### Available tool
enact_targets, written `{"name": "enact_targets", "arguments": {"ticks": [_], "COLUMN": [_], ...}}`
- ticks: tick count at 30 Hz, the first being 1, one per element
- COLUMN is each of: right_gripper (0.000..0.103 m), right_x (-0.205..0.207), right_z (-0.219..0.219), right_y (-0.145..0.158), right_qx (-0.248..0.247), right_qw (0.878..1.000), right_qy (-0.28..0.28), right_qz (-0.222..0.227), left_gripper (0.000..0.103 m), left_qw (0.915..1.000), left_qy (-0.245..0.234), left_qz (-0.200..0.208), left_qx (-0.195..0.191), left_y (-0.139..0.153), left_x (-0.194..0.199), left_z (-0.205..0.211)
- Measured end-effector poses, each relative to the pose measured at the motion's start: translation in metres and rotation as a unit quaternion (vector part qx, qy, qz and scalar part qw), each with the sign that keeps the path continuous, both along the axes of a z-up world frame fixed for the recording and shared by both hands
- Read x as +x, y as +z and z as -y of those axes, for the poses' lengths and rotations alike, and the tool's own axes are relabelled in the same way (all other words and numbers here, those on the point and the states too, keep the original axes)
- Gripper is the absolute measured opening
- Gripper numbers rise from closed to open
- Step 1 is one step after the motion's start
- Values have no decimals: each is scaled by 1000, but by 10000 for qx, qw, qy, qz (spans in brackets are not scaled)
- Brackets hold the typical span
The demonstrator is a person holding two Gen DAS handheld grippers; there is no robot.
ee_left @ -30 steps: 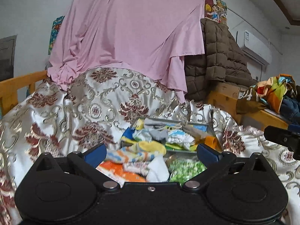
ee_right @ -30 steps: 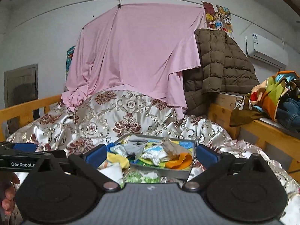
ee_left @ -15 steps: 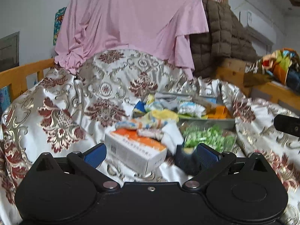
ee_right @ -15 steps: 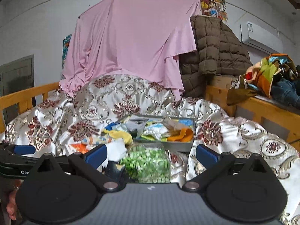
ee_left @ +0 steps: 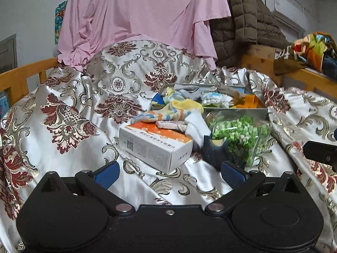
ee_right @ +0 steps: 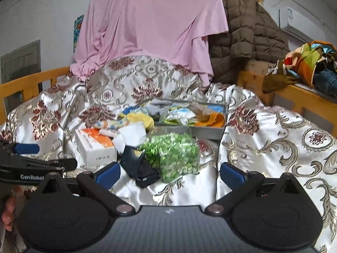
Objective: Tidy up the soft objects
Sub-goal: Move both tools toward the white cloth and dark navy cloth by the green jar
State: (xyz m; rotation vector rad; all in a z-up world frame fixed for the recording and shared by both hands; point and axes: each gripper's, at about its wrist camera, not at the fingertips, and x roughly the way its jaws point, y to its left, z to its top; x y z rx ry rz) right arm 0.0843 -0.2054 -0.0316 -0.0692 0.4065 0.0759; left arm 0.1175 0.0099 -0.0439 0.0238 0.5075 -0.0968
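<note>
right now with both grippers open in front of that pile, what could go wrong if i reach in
The white cloth and striped sock lie draped over the white and orange box, so pulling either might drag or tip the box. The dark sock sits against the bag of green pieces; the right gripper could pinch the bag too. The satin bedcover is wrinkled and could snag.

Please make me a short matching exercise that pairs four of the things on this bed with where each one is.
Things:
1. dark sock
2. white box
3. orange cloth
4. bag of green bits

Places:
A. inside the metal tray
B. in front of the tray
C. at the left of the pile, socks draped on top
D. nearest the right gripper's fingers, beside the bag

Pairs: 1-D, 2-C, 3-A, 4-B
</note>
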Motion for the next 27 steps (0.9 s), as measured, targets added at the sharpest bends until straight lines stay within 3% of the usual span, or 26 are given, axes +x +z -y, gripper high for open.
{"name": "enact_targets", "arguments": {"ticks": [15,27], "right_gripper": [103,103], "right_x": [15,22], "right_z": [-13,-24], "right_y": [-21,-25], "right_qx": [-97,-255], "right_qw": [9987,9977], "right_qy": [208,465], "right_qz": [-452,-423], "left_gripper": [102,102], "left_qw": [9998,9995], "left_qy": [18,5], "left_qz": [-7,20], "left_qx": [221,329], "left_y": [-5,-1], "left_x": [8,19], "left_z": [-2,-4]}}
